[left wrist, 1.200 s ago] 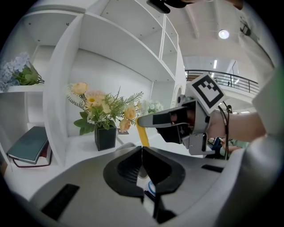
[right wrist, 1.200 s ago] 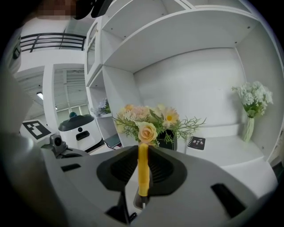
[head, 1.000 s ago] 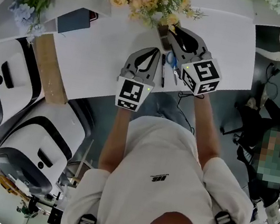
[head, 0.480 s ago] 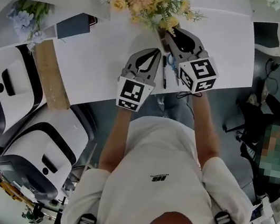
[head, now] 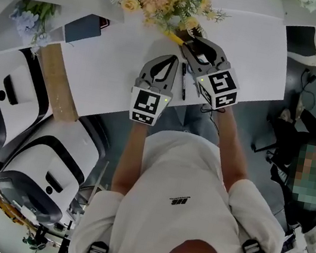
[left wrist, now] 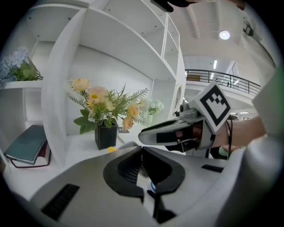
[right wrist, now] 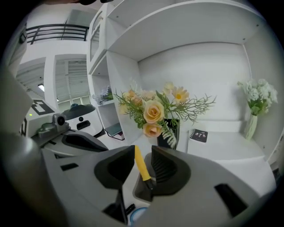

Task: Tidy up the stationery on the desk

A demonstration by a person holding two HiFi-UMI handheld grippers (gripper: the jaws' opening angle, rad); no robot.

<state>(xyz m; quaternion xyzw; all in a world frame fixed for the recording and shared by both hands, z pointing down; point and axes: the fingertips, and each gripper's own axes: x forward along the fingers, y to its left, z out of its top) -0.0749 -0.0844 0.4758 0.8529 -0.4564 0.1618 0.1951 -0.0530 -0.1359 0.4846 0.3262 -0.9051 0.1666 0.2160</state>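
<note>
- Desk (head: 114, 66): white, with a shelf unit rising behind it. A black vase (left wrist: 105, 136) of yellow and peach flowers stands at the back edge and serves as the reference point below.
- Book (head: 83, 28): dark cover, lying flat, well to the left of the vase.
- Left gripper (left wrist: 142, 153): in front of the vase and slightly left of it. Its jaws are together, with nothing seen between them.
- Right gripper (right wrist: 143, 153): just in front of the vase, tips pointing at it. Its jaws have just been opening and now stand apart. The yellow pen sits in the gap, against the left jaw's inner face; no pinch is visible.
- Black pen (head: 183, 82): flat on the desk in front of the vase, between the two grippers.
- Yellow pen (right wrist: 141, 165): between the right jaws, its far end tilted up towards the vase base.
</note>
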